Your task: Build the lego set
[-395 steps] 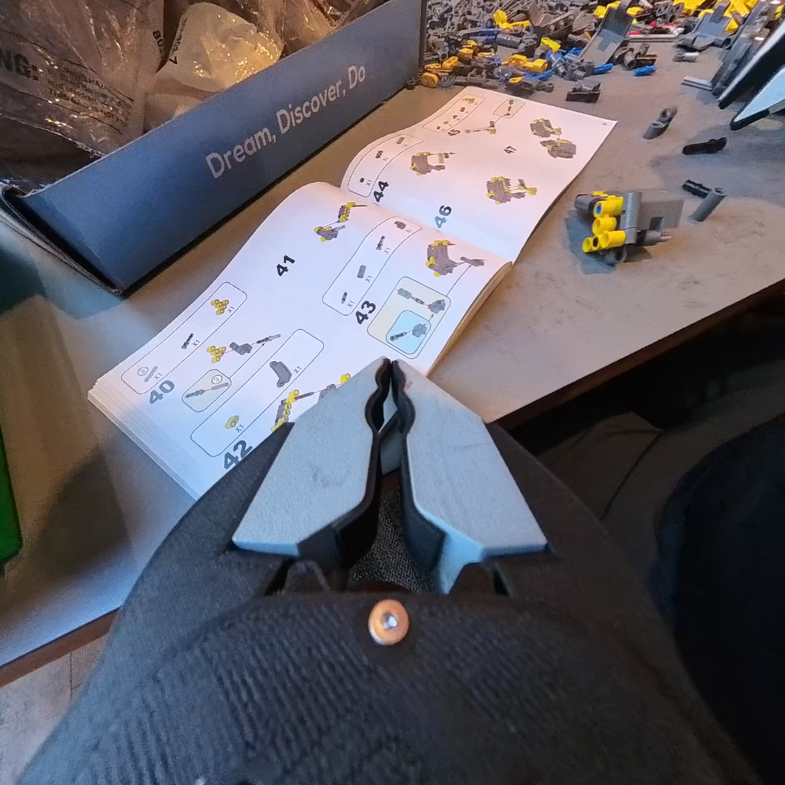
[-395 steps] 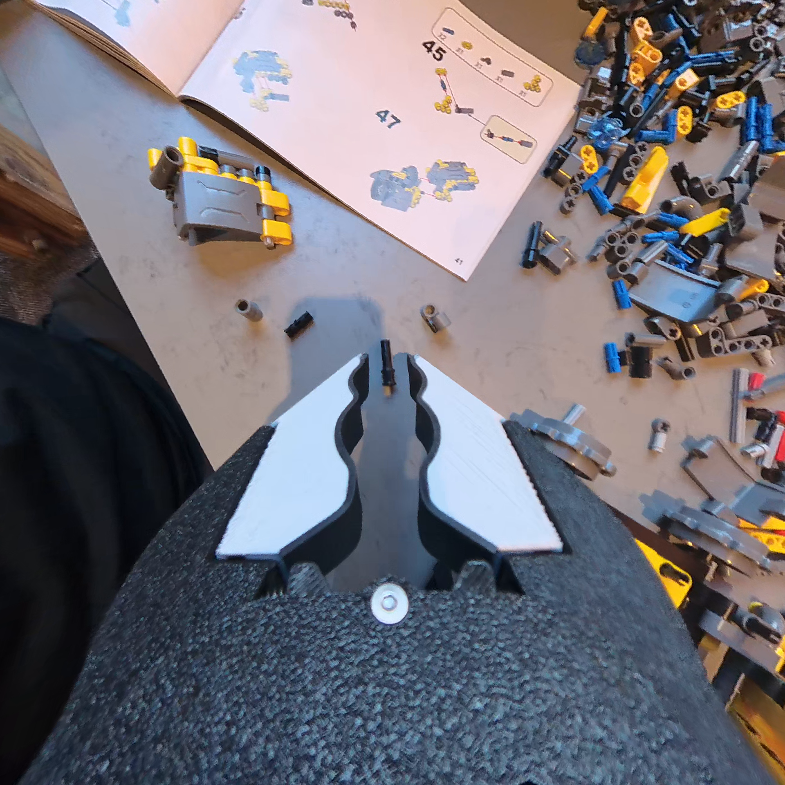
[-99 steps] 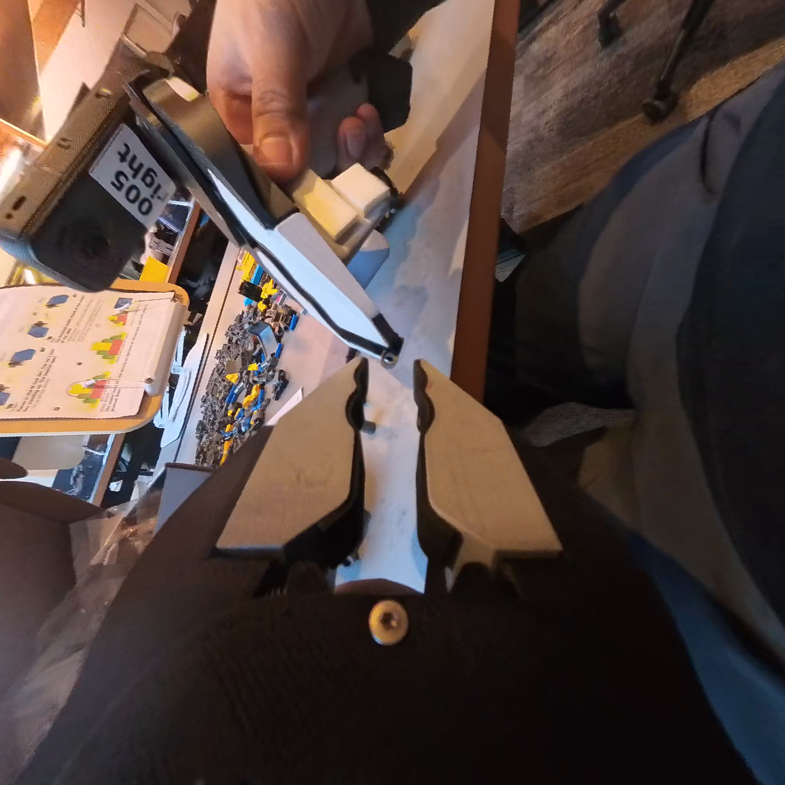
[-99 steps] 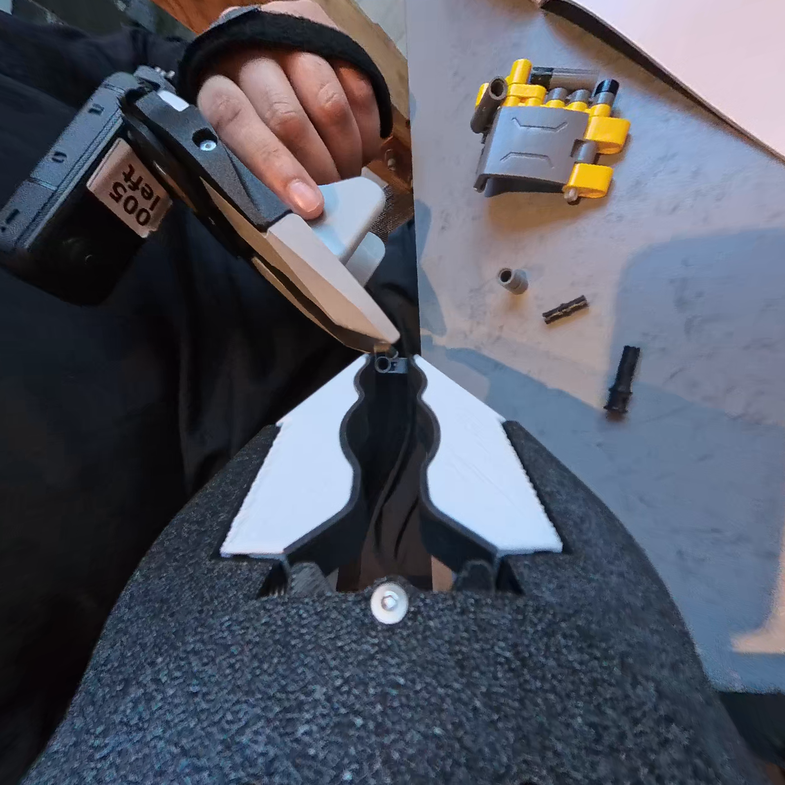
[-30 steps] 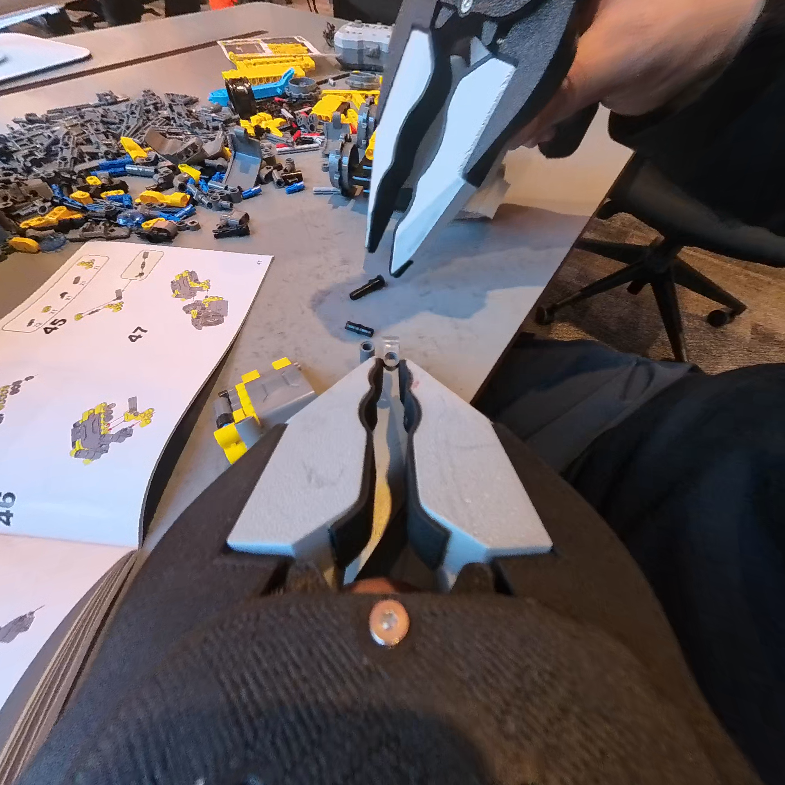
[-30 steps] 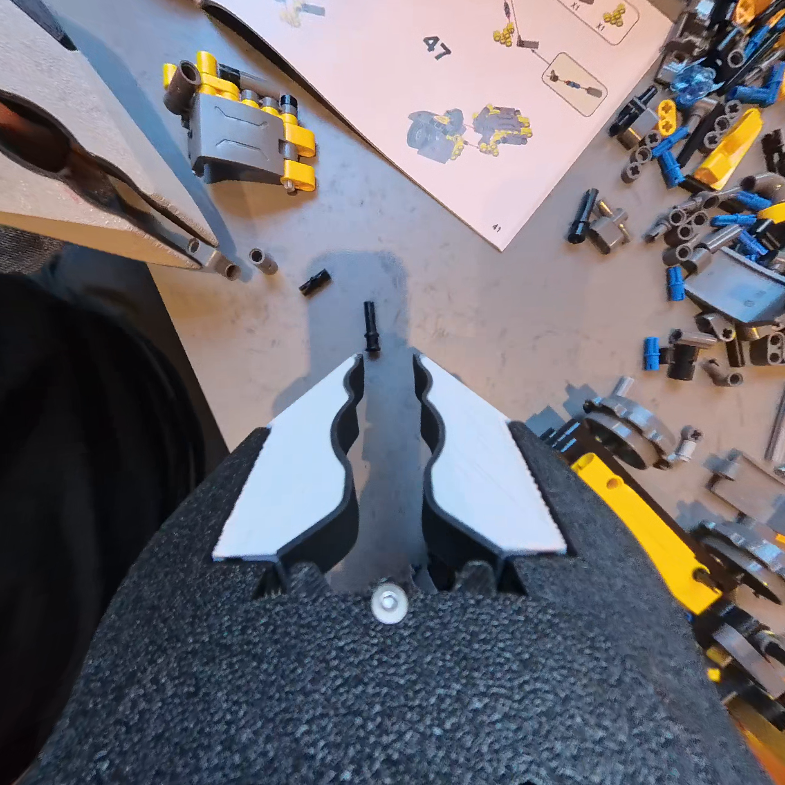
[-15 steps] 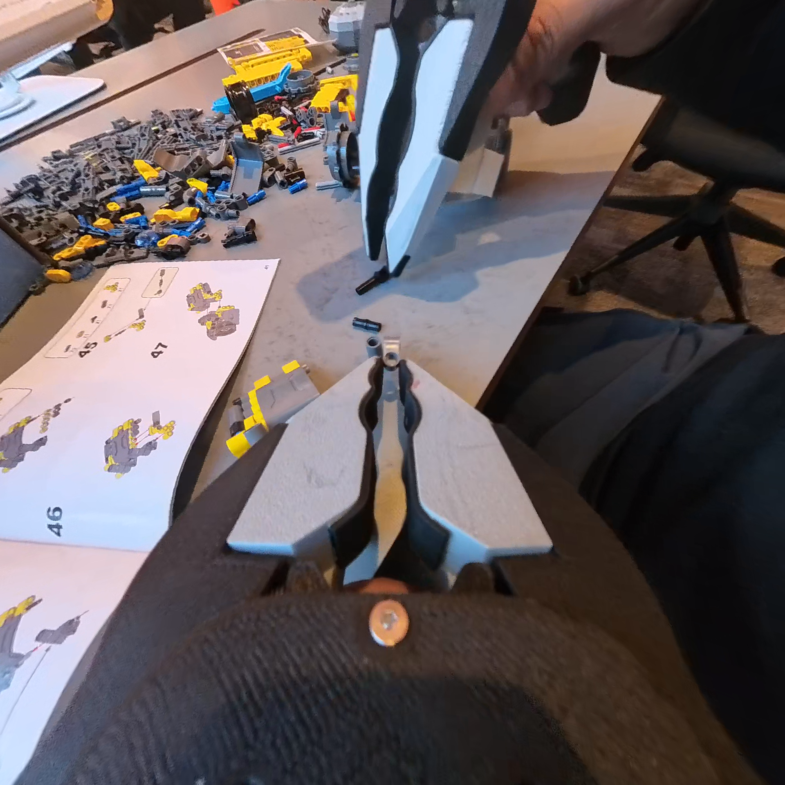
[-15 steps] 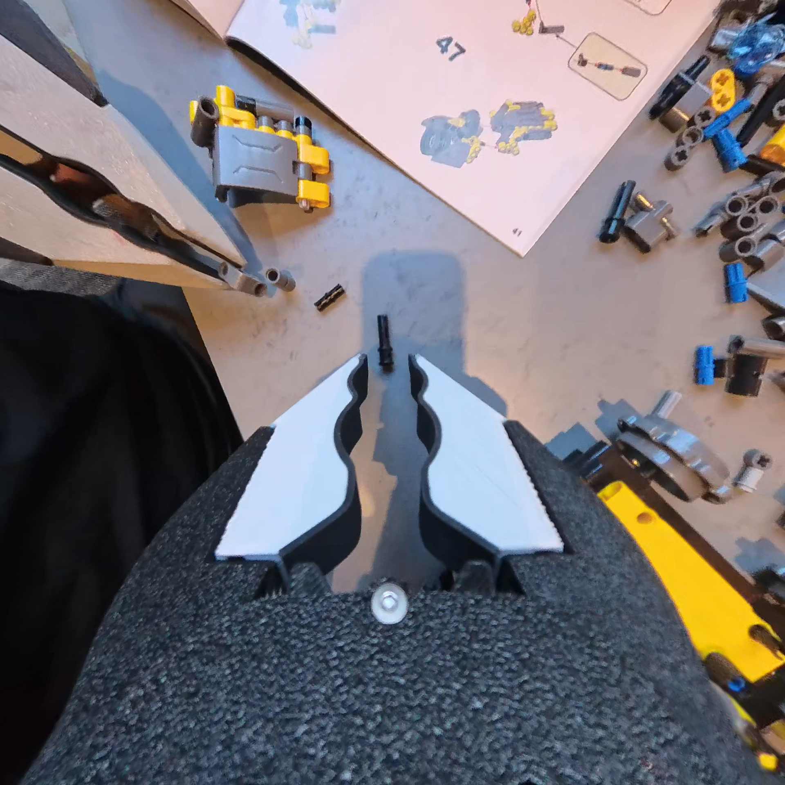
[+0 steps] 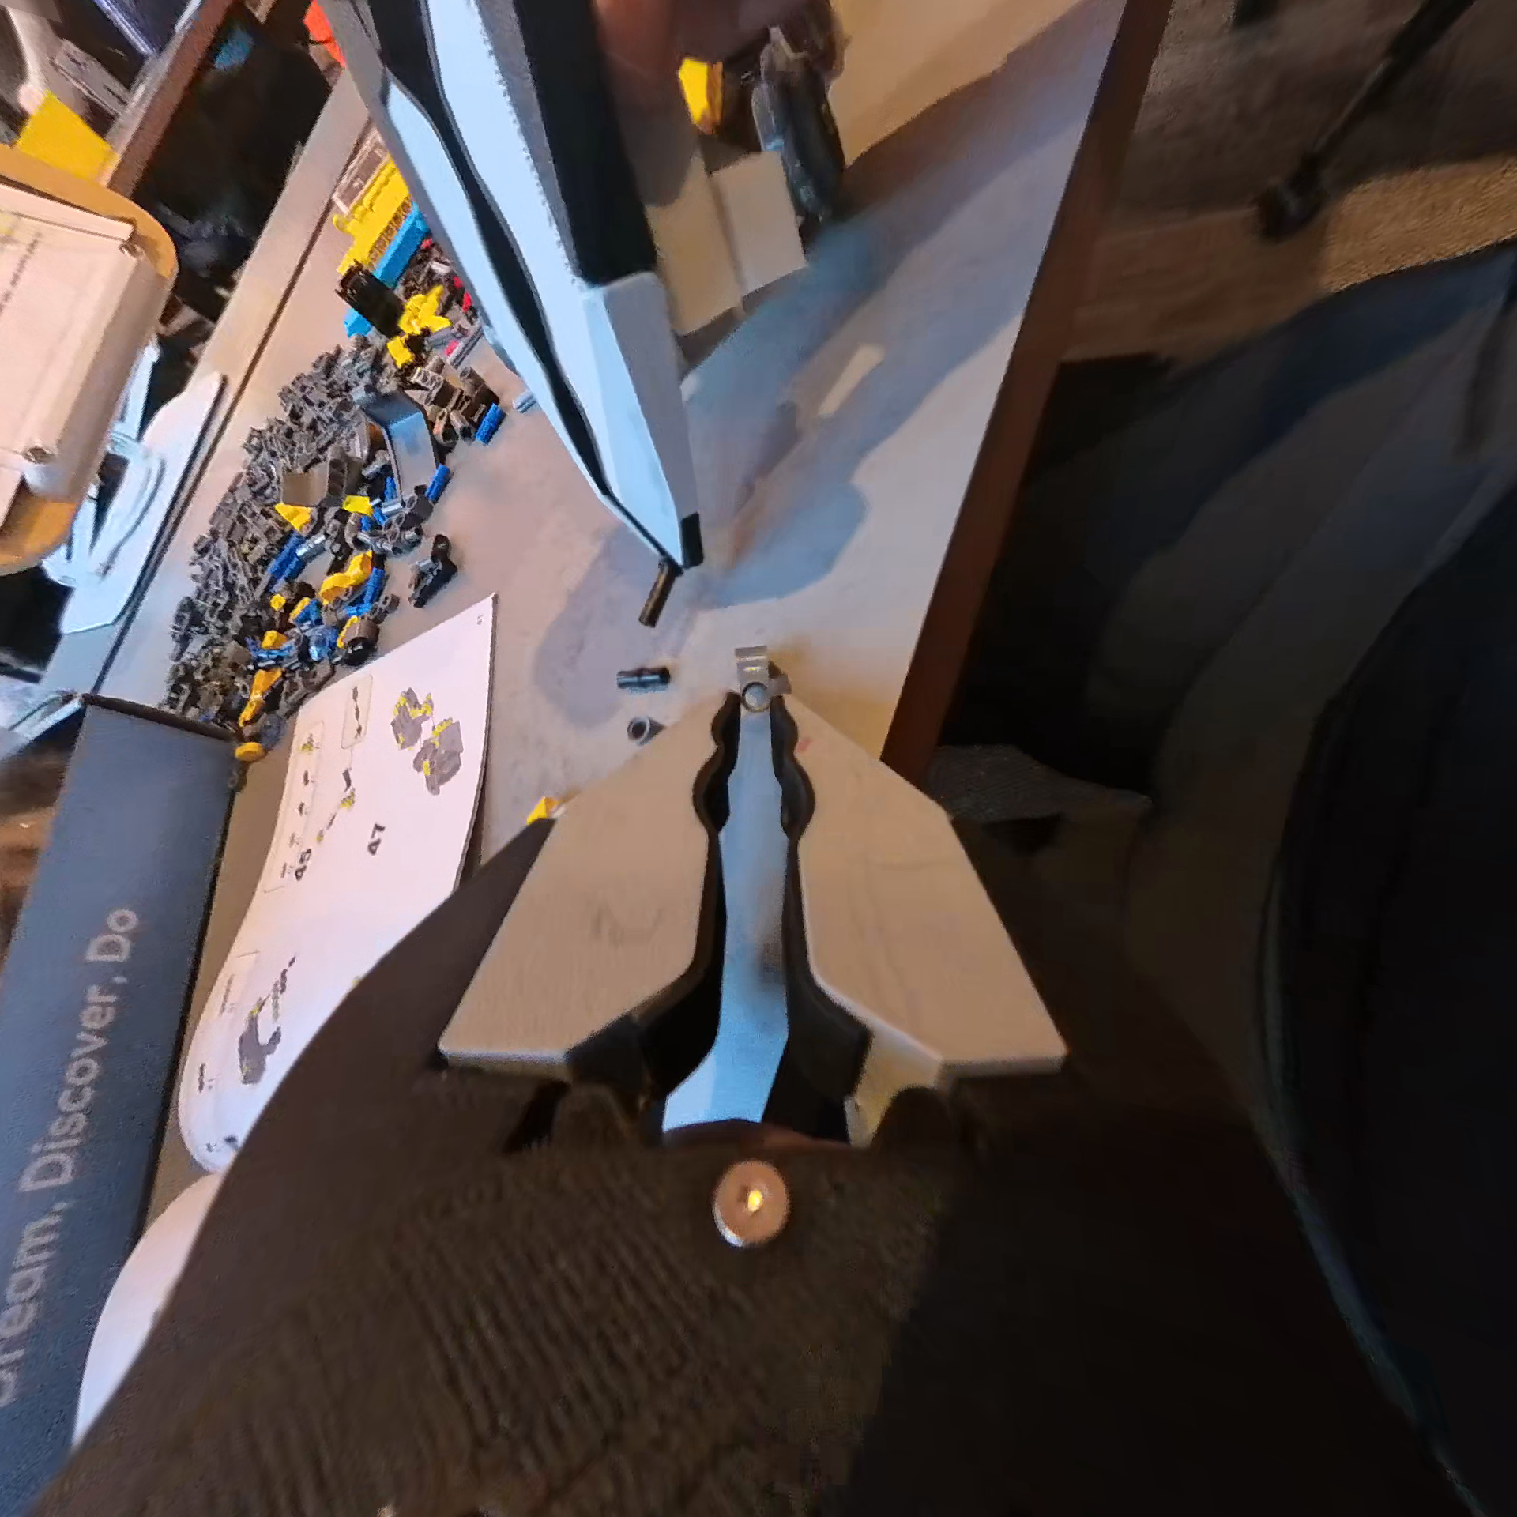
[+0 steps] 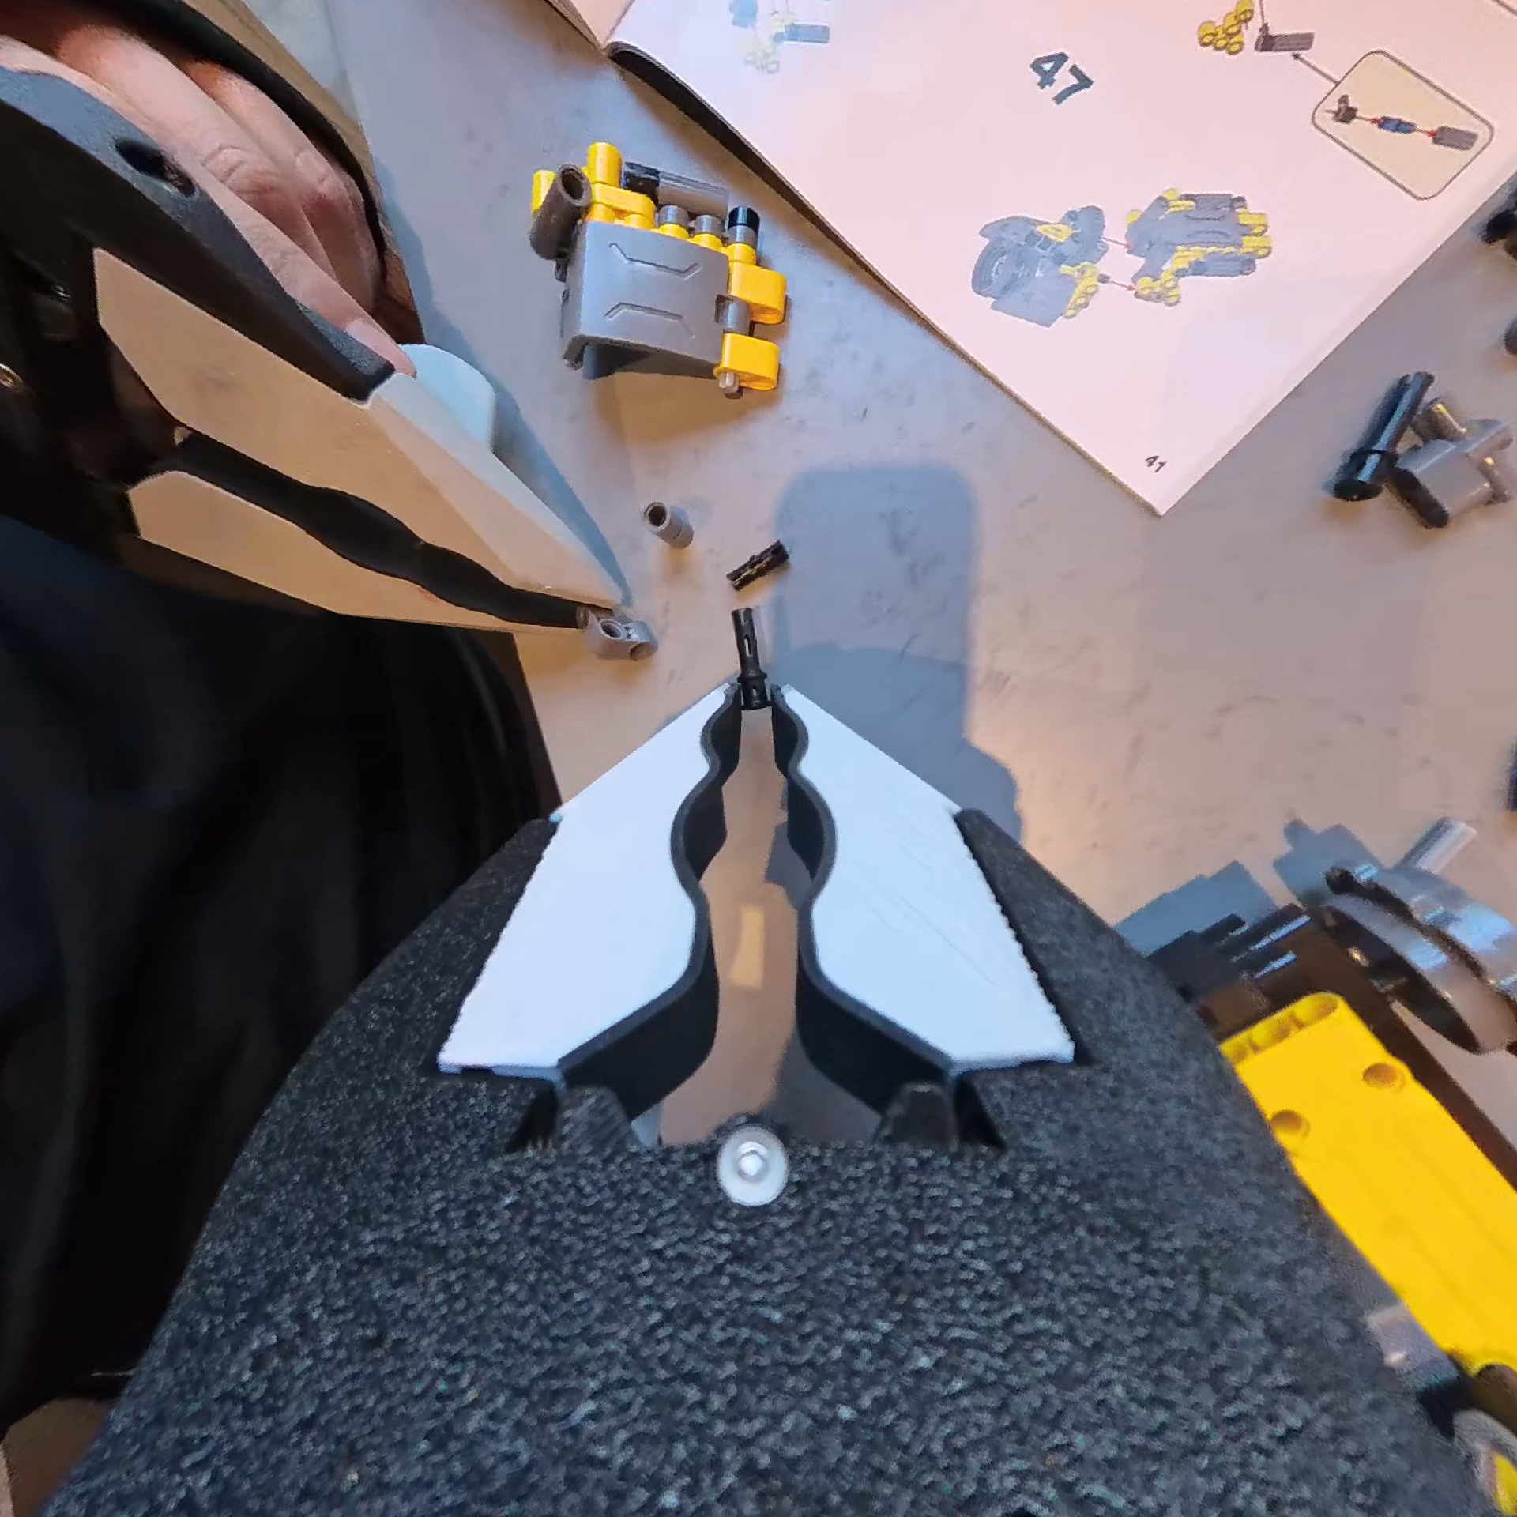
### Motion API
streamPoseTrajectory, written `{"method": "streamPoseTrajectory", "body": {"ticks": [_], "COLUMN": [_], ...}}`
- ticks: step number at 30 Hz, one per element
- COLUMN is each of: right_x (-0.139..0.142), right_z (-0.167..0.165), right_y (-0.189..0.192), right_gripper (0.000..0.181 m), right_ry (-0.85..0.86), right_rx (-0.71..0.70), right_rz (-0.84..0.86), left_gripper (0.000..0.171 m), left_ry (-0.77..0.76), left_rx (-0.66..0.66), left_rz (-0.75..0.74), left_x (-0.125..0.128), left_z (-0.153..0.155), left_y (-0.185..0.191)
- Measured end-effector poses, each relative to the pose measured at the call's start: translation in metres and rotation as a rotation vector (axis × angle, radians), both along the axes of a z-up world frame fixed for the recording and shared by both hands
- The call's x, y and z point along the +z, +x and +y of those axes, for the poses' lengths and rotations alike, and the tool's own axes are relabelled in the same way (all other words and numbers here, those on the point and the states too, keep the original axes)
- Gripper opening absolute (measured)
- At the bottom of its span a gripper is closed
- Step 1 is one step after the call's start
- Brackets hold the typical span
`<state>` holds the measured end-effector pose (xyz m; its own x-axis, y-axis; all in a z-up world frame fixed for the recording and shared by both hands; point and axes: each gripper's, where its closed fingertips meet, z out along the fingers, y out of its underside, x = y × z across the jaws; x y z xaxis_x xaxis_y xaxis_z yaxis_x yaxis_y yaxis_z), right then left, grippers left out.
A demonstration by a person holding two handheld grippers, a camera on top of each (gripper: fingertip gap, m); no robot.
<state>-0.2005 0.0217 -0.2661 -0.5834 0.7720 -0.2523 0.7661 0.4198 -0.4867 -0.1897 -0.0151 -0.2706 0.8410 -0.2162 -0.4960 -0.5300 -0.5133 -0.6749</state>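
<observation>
My right gripper is shut on the end of a long black pin, low over the grey table. In the left wrist view that gripper comes down from above with the pin at its tips. My left gripper is shut on a small grey connector near the table's front edge. In the right wrist view the left gripper holds that connector just left of the pin. A short black pin and a grey bush lie between them.
A grey and yellow assembly sits beyond the loose bits, beside an open instruction booklet. A heap of grey, blue and yellow parts and a dark blue box lie to the left. A yellow beam and grey wheel parts lie to the right. Spacing between my two grippers at the tips: around 5 centimeters.
My right gripper moved down onto the long black pin and shut on it. My left gripper, still holding the grey connector, has rolled and swung closer to the right one.
</observation>
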Motion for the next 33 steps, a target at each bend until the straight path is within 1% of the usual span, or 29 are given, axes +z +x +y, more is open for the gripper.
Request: {"method": "streamPoseTrajectory", "body": {"ticks": [4, 7, 11, 15, 18, 24, 30, 33], "right_x": [0.003, 0.004, 0.004, 0.008, 0.015, 0.025, 0.022, 0.024], "right_z": [0.0, -0.001, -0.004, -0.009, -0.015, -0.034, -0.045, -0.05], "right_y": [0.004, 0.006, 0.01, 0.019, 0.026, 0.032, 0.032, 0.033], "right_gripper": [0.007, 0.007, 0.007, 0.007, 0.007, 0.006, 0.006, 0.007], "right_ry": [-0.001, -0.004, 0.0, -0.003, -0.014, -0.054, -0.061, -0.079], "right_rx": [0.0, 0.0, 0.015, 0.051, 0.085, 0.147, 0.176, 0.184], "right_rz": [0.009, 0.014, 0.014, 0.0, -0.008, -0.019, -0.034, -0.038], "left_gripper": [0.006, 0.014, 0.017, 0.023, 0.024, 0.023, 0.021, 0.015], "left_ry": [-0.001, 0.003, 0.005, 0.005, 0.017, 0.071, 0.076, 0.079], "left_rx": [-0.012, -0.01, -0.002, -0.014, -0.009, -0.001, -0.007, -0.022], "left_rz": [-0.014, -0.066, -0.103, -0.165, -0.196, -0.148, -0.138, -0.122], "left_x": [0.0, 0.002, 0.002, 0.003, 0.006, 0.021, 0.02, 0.021], "left_z": [0.0, 0.0, 0.0, -0.003, -0.005, -0.002, -0.001, -0.001], "left_y": [0.005, 0.008, 0.008, 0.013, 0.012, 0.007, 0.012, 0.016]}}
